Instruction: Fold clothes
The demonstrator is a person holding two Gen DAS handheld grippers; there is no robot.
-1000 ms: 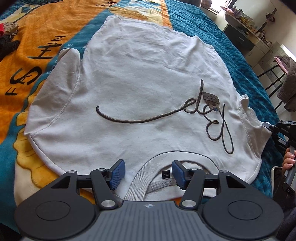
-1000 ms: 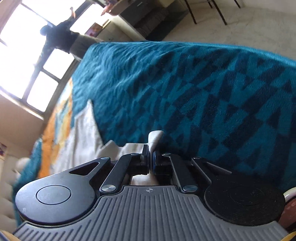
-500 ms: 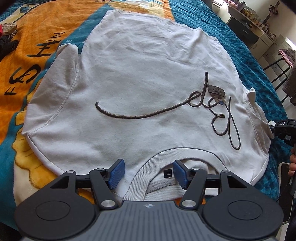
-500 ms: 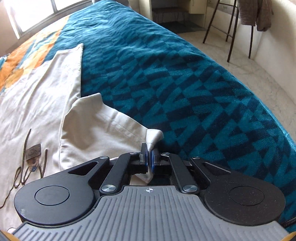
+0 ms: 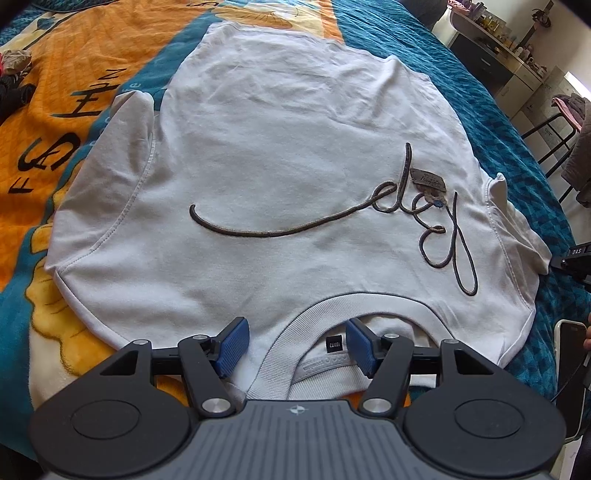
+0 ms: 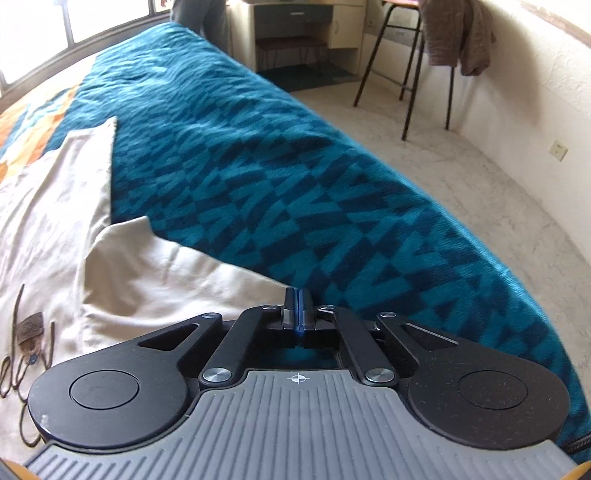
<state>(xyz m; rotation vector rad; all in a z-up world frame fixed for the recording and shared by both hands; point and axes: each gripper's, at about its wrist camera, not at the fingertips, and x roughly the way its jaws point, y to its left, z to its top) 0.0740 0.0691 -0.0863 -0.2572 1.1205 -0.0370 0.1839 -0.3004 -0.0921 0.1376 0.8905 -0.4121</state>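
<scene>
Ahead of your left jaws lies an orange and teal blanket (image 5: 74, 92) with dark lettering, and a small heap of dark clothes (image 5: 13, 83) sits far off to their left. Beyond your right jaws a teal patterned bedspread (image 6: 295, 184) runs toward a metal-legged chair (image 6: 406, 74) draped with a brown garment (image 6: 458, 33).

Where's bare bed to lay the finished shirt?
Bare teal blanket lies between the white T-shirt and the bed's floor-side edge. The orange side is tighter: a bundle of clothes sits at its far corner.
</scene>
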